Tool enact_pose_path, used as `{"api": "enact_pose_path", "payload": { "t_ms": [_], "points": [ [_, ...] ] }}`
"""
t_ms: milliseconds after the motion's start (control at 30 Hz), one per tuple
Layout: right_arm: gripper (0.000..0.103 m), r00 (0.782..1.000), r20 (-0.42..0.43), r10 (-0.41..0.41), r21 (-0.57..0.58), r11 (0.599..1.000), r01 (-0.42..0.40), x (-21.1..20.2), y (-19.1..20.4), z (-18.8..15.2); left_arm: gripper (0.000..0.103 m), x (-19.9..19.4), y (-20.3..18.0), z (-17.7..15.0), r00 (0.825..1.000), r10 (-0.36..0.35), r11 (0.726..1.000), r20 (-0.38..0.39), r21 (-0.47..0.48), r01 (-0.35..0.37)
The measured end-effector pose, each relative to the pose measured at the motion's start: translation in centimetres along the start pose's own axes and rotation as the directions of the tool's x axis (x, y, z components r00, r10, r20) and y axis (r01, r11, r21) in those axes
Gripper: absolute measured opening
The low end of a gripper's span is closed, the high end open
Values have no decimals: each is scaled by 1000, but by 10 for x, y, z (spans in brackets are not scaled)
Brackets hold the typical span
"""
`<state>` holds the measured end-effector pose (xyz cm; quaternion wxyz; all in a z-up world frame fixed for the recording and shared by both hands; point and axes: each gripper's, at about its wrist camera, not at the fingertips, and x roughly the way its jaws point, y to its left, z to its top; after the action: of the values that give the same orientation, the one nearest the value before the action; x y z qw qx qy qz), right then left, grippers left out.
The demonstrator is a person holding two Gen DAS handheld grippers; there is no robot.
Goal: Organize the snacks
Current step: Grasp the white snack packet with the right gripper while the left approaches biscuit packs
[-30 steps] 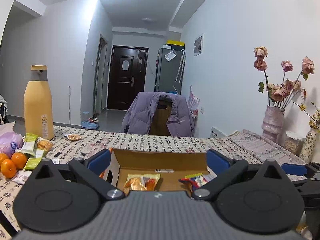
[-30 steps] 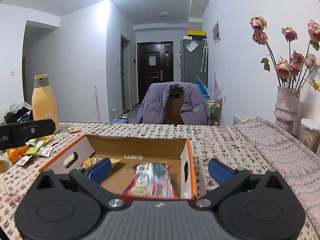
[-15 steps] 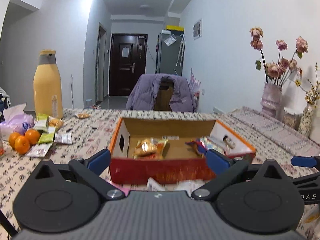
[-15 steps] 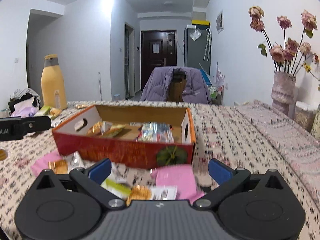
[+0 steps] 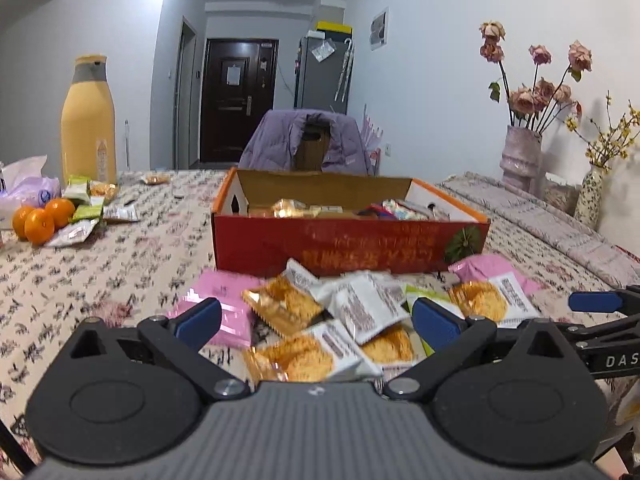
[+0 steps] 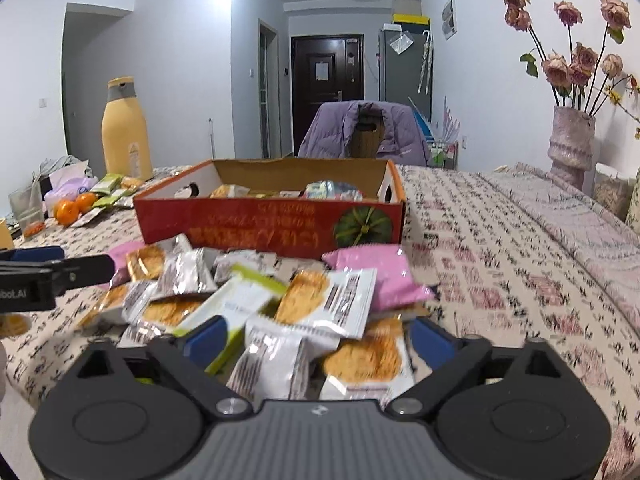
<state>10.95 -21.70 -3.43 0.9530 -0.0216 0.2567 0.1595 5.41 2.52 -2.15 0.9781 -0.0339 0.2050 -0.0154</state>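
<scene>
1. While both claws stand wide open and hold nothing, the left gripper and the right gripper have drawn back from the red box — a second ago they were over its open top.
2. Now they hover low over the heap of snack packets, which lies just in front of the box.
3. A few snacks already lie inside the box; most do not — probably the next pick starts here.

One red cardboard box on the table. Three oranges at the left, one tall yellow bottle, two vases of flowers, and two pink packets among the snack pile.
</scene>
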Motion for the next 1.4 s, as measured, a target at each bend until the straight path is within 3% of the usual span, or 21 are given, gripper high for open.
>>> {"api": "enact_pose_path", "payload": {
  "t_ms": [133,200,467,633,1033,1400],
  "points": [
    [82,1000,-13,9,-3,1000,-9,1,7,-4,103,1,-3,-7,1000,-10,1000,-24,9,10],
    [69,1000,-23,13,-1,1000,-13,4,11,-4,103,0,-2,-9,1000,-12,1000,-29,7,12],
    [59,998,-54,-23,-18,1000,22,18,25,-9,103,0,6,-13,999,-8,1000,-40,-10,7],
    [41,998,-65,-25,-57,998,21,19,30,-10,103,1,12,-15,999,-7,1000,-47,-25,5],
    [36,1000,18,6,-54,999,-5,-1,28,-2,103,5,14,-11,997,15,999,-76,-42,-18],
    [36,996,76,-48,9,999,48,-7,2,7,103,33,5,-1,984,75,993,-161,-79,-89]
  ]
}}
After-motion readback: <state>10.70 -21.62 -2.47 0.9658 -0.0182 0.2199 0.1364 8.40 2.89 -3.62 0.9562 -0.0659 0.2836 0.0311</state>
